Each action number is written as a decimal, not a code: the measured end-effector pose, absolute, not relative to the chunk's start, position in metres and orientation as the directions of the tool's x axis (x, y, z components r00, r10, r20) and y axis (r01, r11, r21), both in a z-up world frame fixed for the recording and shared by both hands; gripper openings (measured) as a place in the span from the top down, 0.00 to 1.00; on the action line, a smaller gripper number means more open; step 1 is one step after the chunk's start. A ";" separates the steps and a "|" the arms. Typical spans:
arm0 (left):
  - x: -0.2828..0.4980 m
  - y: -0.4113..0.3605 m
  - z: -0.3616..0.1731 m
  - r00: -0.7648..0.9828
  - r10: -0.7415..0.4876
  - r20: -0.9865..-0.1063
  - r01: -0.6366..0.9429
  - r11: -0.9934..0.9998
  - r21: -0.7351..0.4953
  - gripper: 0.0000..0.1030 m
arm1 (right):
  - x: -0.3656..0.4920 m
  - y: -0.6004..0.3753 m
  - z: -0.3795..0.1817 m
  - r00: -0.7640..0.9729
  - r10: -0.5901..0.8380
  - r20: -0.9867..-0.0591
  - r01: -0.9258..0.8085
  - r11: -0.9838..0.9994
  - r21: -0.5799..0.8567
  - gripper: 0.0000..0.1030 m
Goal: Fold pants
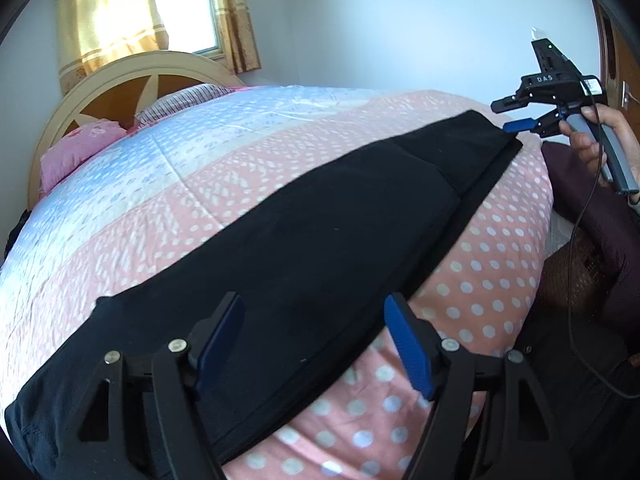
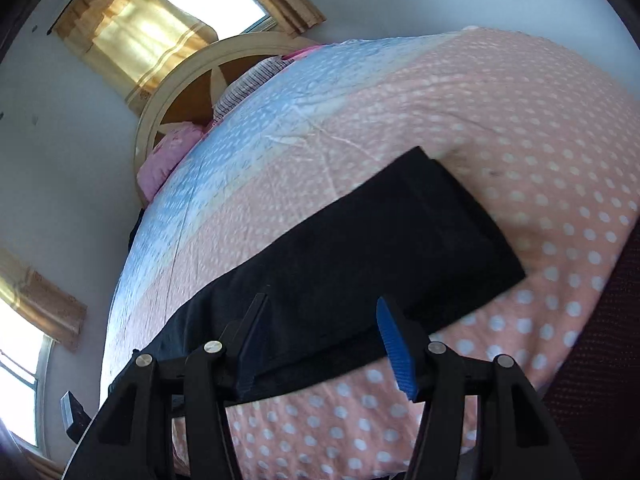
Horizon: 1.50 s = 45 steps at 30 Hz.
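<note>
Pants (image 1: 320, 232) lie flat on the bed (image 1: 472, 272), near its front edge, laid as one long black strip with one leg stacked on the other; the lower layer shows as a narrow offset band along the near side. Judged from this layout, the lengthwise fold is done and the crosswise fold is the step in hand. The left hand-held gripper (image 1: 314, 344) hovers over one end of the strip with its jaws apart and nothing between them. The right hand-held gripper (image 2: 320, 348) is over the opposite end, jaws likewise apart and empty; in the left view it appears beside the far corner of the pants, whether touching cannot be told. The next move calls for each gripper to close on both layers at an end edge, then lift and carry that end over the middle without dragging the layers apart. No containers are in view; pillows (image 1: 76, 148) lie by the headboard (image 1: 132, 68).
</note>
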<state>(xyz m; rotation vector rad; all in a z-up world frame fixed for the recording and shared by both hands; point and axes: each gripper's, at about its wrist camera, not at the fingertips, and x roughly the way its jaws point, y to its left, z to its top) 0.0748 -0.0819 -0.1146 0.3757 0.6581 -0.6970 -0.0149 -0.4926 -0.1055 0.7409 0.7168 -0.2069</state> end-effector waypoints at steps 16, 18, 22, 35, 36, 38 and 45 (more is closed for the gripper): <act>0.078 -0.115 -0.123 0.526 -0.439 -0.728 0.748 0.647 0.150 0.56 | -0.034 -0.521 -0.132 0.758 0.061 -0.649 0.457 0.661 0.595 0.45; 0.079 -0.114 -0.121 0.508 -0.454 -0.732 0.757 0.641 0.128 0.70 | -0.032 -0.522 -0.135 0.763 0.052 -0.645 0.460 0.656 0.598 0.52; 0.079 -0.118 -0.120 0.506 -0.452 -0.734 0.761 0.634 0.134 0.90 | -0.026 -0.533 -0.143 0.759 0.029 -0.651 0.483 0.646 0.592 0.85; 0.081 -0.099 -0.097 0.473 -0.545 -0.693 0.769 0.639 0.023 0.95 | -0.044 -0.540 -0.115 0.805 -0.032 -0.592 0.446 0.692 0.568 0.97; 0.079 -0.101 -0.102 0.466 -0.542 -0.699 0.775 0.631 0.028 0.95 | -0.045 -0.544 -0.122 0.790 -0.035 -0.612 0.467 0.681 0.565 0.97; 0.077 -0.106 -0.112 0.452 -0.533 -0.715 0.785 0.619 0.034 0.95 | -0.049 -0.546 -0.132 0.778 -0.026 -0.628 0.486 0.660 0.574 0.97; 0.075 -0.106 -0.117 0.453 -0.534 -0.714 0.787 0.615 0.040 0.95 | -0.054 -0.546 -0.134 0.762 -0.060 -0.645 0.501 0.686 0.528 0.97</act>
